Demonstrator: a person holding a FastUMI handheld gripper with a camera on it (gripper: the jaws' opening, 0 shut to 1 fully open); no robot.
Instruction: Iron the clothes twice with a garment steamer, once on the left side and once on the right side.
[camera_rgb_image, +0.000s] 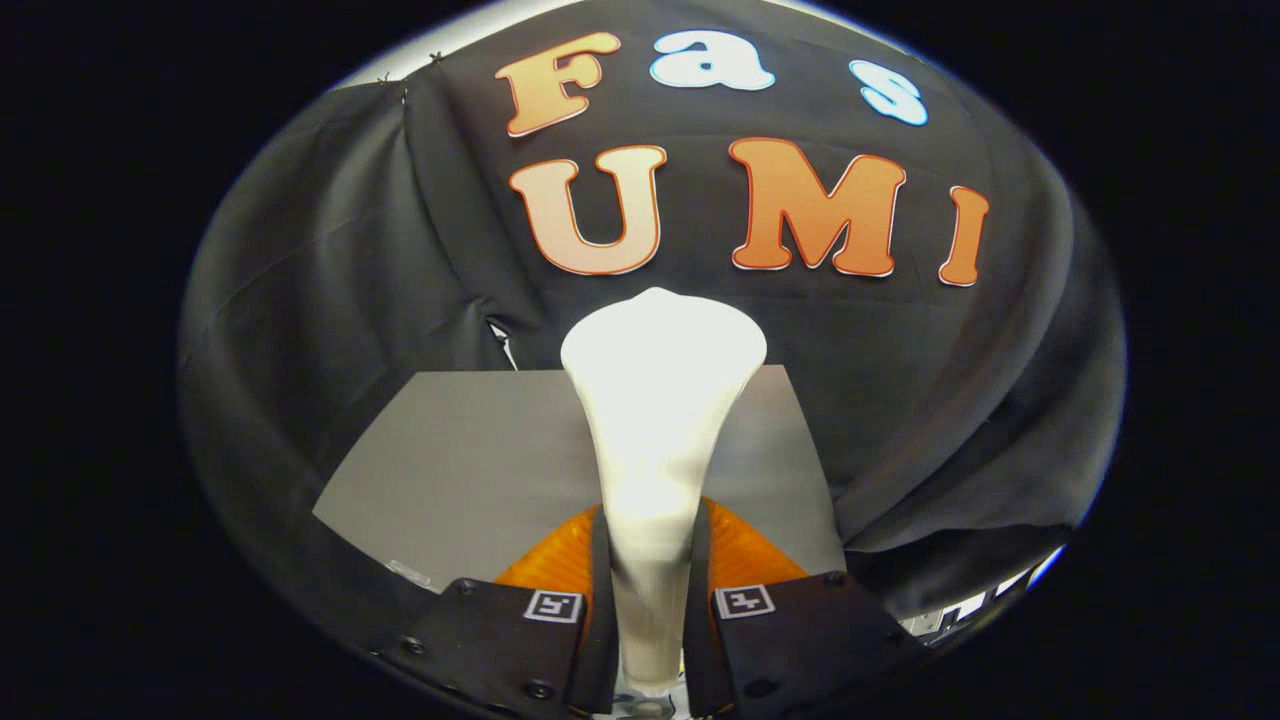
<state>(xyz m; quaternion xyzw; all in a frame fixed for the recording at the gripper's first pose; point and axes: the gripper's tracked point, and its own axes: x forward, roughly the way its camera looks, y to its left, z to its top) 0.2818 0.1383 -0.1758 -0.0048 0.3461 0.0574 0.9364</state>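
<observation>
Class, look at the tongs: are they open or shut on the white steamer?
Shut on it: both fingers of the tongs press the white steamer handle's sides.

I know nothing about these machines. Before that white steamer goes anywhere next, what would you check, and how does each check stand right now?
1. Both fingers press on the steamer handle: ok.
2. Steamer sits centred in the gripper: ok.
3. Steamer head points ahead, over the grey board: ok.
4. Clothes located: cannot tell.
5. Steam running: cannot tell.
6. Black cloth wall stays beyond the head: ok.
</observation>
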